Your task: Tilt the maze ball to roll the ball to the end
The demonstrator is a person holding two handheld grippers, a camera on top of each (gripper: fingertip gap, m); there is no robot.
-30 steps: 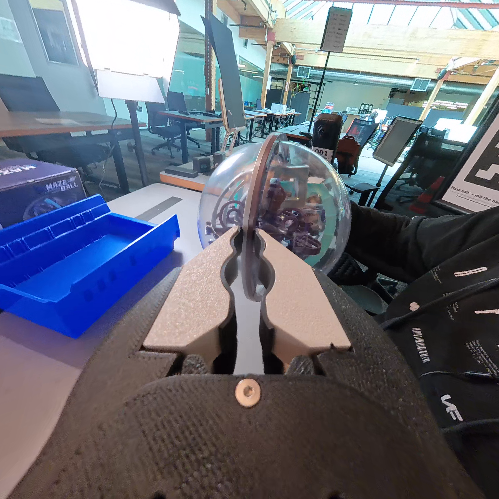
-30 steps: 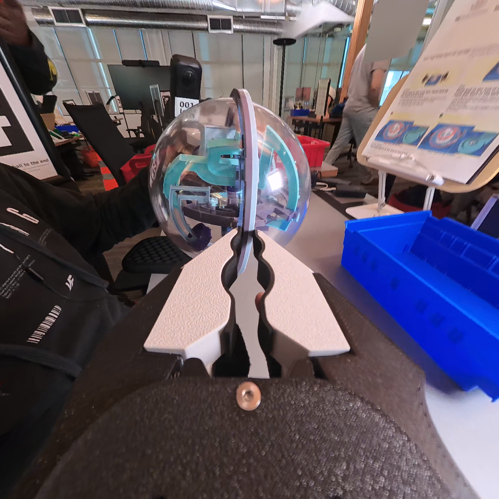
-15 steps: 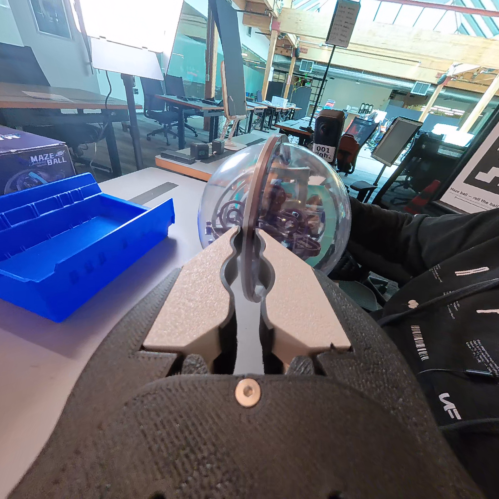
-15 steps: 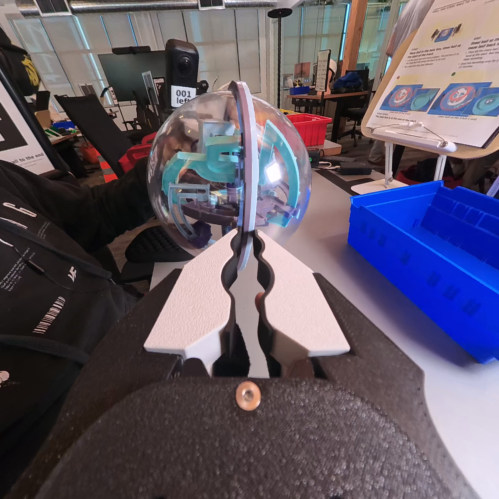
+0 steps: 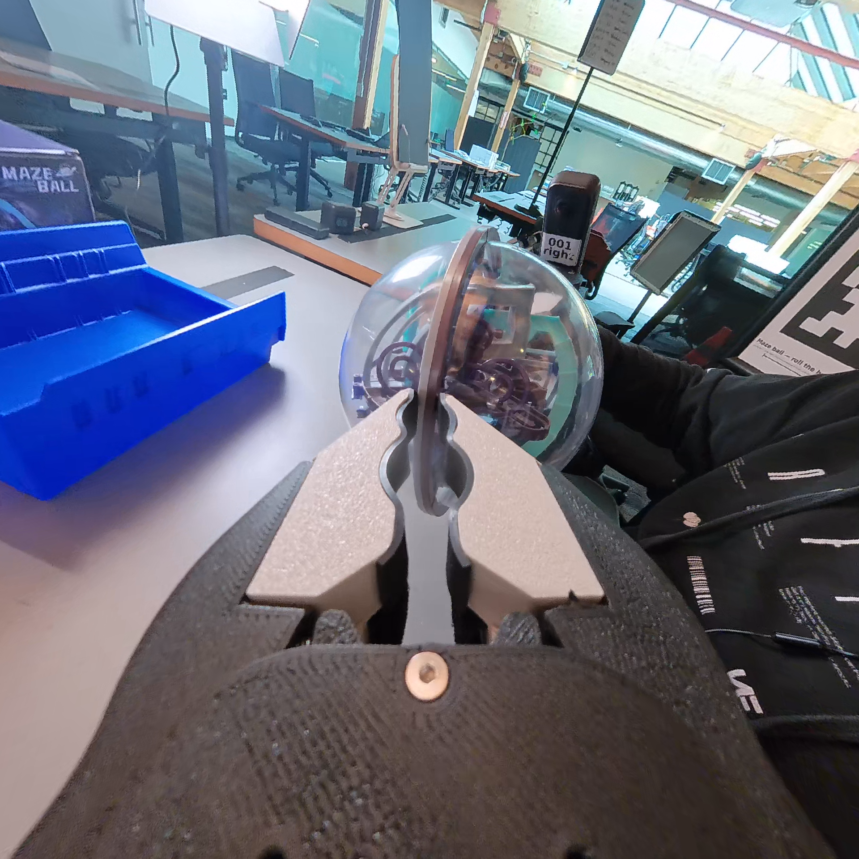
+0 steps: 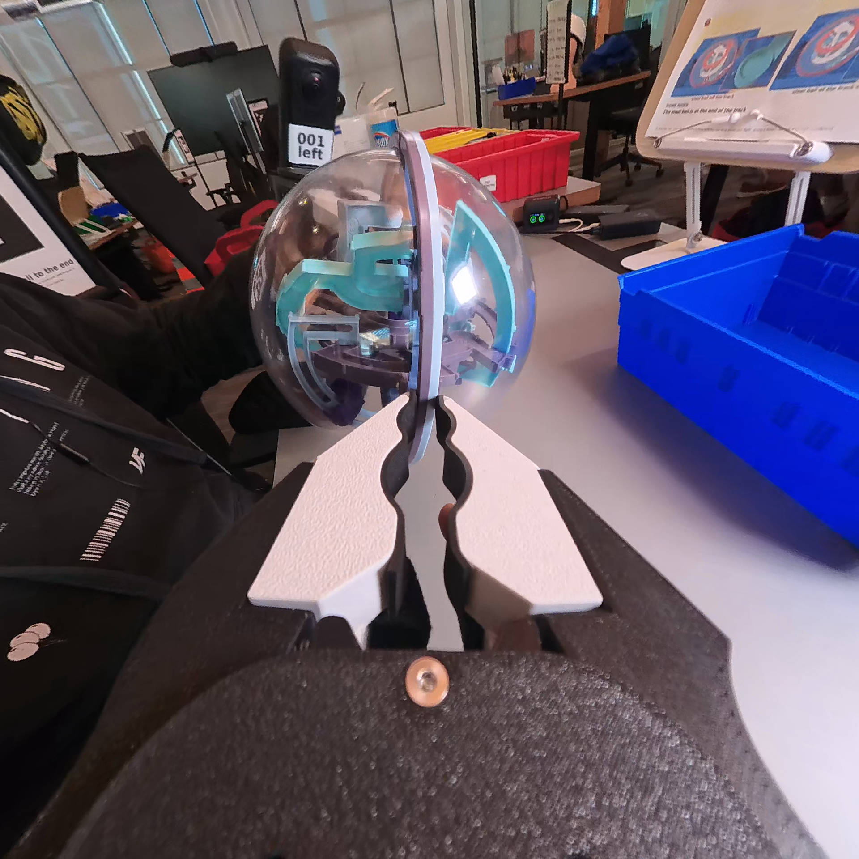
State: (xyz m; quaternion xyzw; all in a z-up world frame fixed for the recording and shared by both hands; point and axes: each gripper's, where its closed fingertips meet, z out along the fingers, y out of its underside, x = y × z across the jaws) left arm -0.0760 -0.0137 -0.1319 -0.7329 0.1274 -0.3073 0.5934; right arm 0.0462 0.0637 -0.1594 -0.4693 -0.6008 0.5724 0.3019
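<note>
Pinching the maze ball (image 5: 469, 353) rim, both claws grip tight.

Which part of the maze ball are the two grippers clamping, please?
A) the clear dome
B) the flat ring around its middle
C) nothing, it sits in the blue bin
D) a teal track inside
B: both the left gripper and the right gripper pinch the flat ring of the maze ball.

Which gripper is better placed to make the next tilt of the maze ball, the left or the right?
Neither clearly. The left gripper and right gripper are both shut on the maze ball's rim ring from opposite sides, holding it off the table. The tilt probably needs both moving together.
</note>
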